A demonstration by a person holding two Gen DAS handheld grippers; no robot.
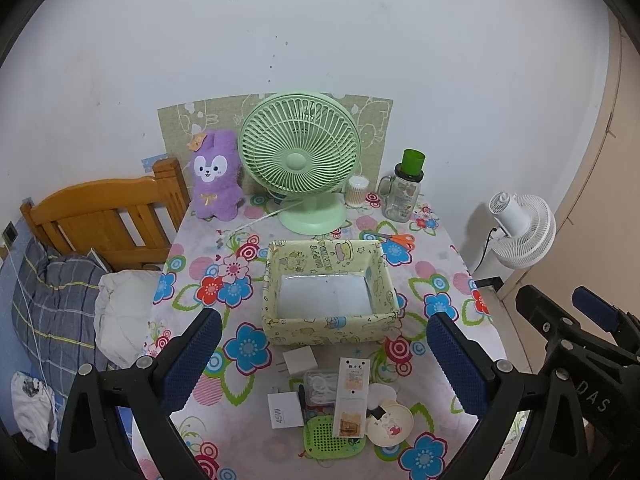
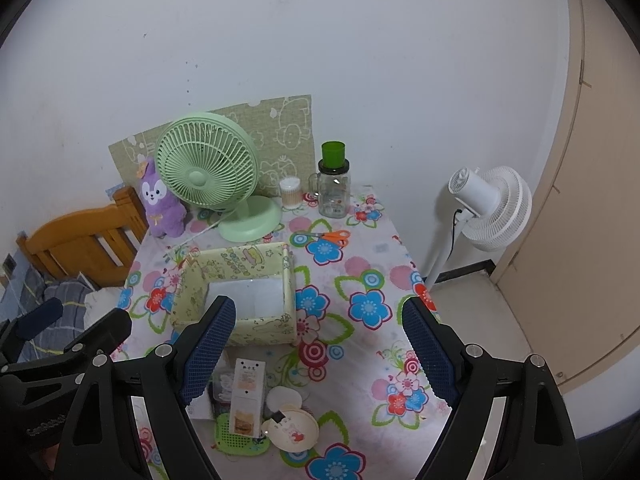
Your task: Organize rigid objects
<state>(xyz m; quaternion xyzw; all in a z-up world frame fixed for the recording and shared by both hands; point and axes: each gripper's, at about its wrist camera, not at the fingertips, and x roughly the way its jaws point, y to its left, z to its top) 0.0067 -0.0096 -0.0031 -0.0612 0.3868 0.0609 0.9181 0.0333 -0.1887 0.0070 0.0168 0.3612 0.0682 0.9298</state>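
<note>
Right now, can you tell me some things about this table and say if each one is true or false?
1. The yellow fabric box holds the scissors. False: the orange-handled scissors lie on the flowered tablecloth behind the box.
2. The purple plush bunny stands left of the green desk fan. True.
3. Both grippers are open and hold nothing: the left gripper and the right gripper. True.
4. The glass jar has a red lid. False: a green cup sits on its top.
5. The white 45W charger lies in front of the box. True.
</note>
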